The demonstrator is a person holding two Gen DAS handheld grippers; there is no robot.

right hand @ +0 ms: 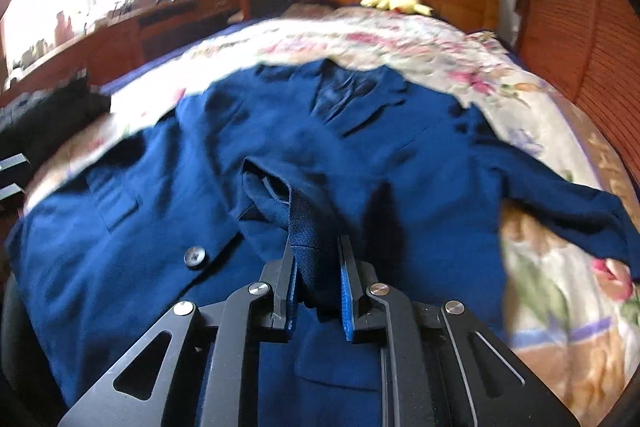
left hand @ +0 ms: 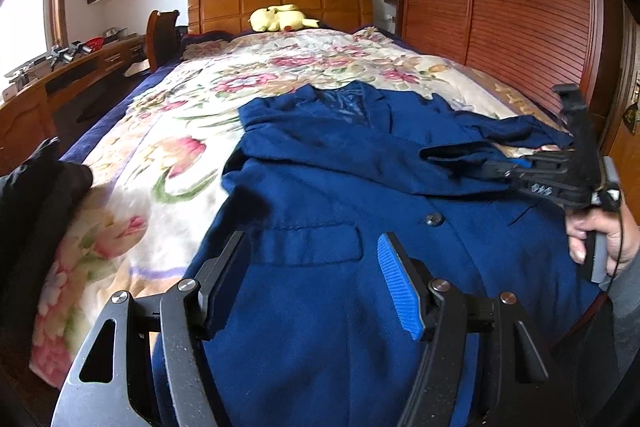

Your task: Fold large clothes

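Blue jacket [left hand: 320, 163] lies front-up, rumpled; right gripper [right hand: 316, 259] pinches its cuff; left gripper [left hand: 312, 259] released; hem cut off.

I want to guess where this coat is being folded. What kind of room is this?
Almost surely a bedroom. The blue coat lies on a bed with a flowery blanket and a wooden headboard, and a yellow plush toy sits by it.
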